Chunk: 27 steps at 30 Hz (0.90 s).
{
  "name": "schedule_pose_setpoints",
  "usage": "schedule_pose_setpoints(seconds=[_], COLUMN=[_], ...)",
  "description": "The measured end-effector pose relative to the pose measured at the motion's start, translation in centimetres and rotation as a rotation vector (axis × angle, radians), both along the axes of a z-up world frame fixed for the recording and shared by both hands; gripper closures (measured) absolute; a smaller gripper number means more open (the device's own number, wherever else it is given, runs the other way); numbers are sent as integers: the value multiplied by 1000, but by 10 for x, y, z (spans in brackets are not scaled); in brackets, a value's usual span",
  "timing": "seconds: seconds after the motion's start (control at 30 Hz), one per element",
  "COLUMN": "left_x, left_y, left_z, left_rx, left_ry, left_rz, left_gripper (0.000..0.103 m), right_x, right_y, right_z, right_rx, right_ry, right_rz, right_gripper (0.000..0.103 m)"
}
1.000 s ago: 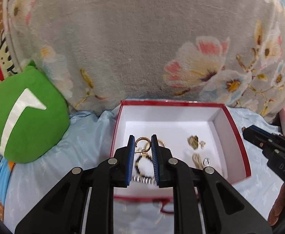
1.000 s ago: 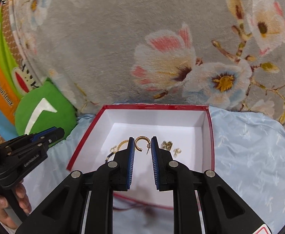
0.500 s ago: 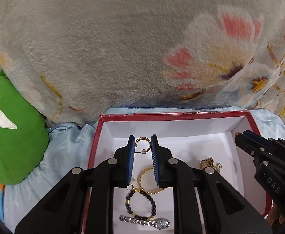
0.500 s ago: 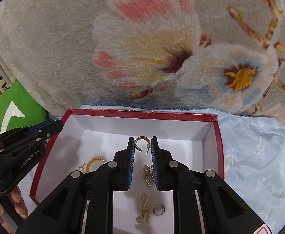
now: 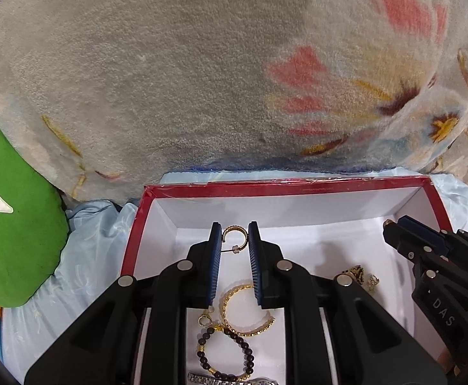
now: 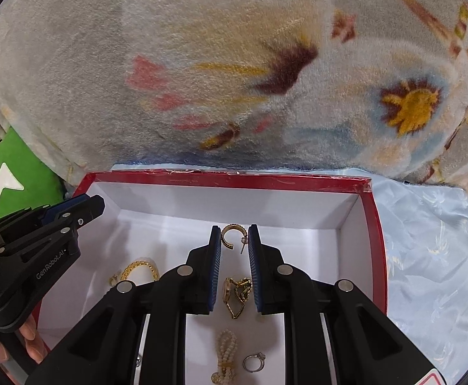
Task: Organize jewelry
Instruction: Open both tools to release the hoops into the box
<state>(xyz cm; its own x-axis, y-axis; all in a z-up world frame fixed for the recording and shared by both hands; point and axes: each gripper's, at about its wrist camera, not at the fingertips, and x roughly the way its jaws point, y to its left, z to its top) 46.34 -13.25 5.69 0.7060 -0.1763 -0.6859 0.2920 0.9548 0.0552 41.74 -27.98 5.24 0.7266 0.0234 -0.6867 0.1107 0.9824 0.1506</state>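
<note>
A red box (image 5: 298,186) with a white inside holds jewelry. My left gripper (image 5: 235,240) is shut on a small gold hoop earring (image 5: 234,231) and holds it over the box's left part. Below it lie a gold bangle (image 5: 245,312), a dark bead bracelet (image 5: 224,349) and a watch (image 5: 230,378). My right gripper (image 6: 234,240) is shut on another gold hoop earring (image 6: 230,234) over the box (image 6: 234,181). Under it lie a gold chain piece (image 6: 237,292), a pearl piece (image 6: 226,356) and a silver ring (image 6: 254,362).
A grey floral blanket (image 5: 202,64) rises right behind the box. A green cushion (image 5: 16,224) lies at the left. Light blue sheet (image 6: 432,256) surrounds the box. The right gripper shows in the left wrist view (image 5: 394,232), and the left gripper in the right wrist view (image 6: 89,205).
Both grippers have moved forward and lower into the box, each still holding its hoop earring. The box and blanket now look closer.
</note>
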Motion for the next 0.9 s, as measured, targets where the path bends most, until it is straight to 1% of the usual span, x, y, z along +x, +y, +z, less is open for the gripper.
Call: schedule_pose_setpoints(seconds=[0.17,0.2,0.23,0.27,0.3,0.33,0.5,0.57,0.63,0.73,0.9], left_x=[8,9,10,11,11,11,10,10,9,8,5], left_y=[-3,-3,-2,-2,-2,-1,1,1,1,1,-2], left_z=[-9,-11,-12,-14,-15,-15,-16,-16,-16,-16,-16], left_rx=[5,3,3,5,2,-2,-8,-13,-17,-14,-1], left_ry=[14,20,23,28,34,36,33,30,26,22,17], left_rz=[14,18,22,27,30,31,33,34,31,31,26], left_gripper=[86,85,78,74,65,61,61,61,61,61,61], right_x=[2,2,2,2,2,2,2,2,2,2,1], right_y=[-2,-3,-4,-5,-6,-8,-8,-5,-3,-1,-4], right_z=[-1,-1,-1,-1,-1,-1,-5,-8,-6,-6,-6], right_rx=[10,12,13,15,20,24,35,19,4,-8,6], right_ry=[10,12,11,7,5,7,17,25,15,19,17], right_rz=[-1,-1,-3,-8,-11,-12,-14,-12,-10,-6,-11], right_gripper=[87,86,86,86,86,85,85,85,85,85,85])
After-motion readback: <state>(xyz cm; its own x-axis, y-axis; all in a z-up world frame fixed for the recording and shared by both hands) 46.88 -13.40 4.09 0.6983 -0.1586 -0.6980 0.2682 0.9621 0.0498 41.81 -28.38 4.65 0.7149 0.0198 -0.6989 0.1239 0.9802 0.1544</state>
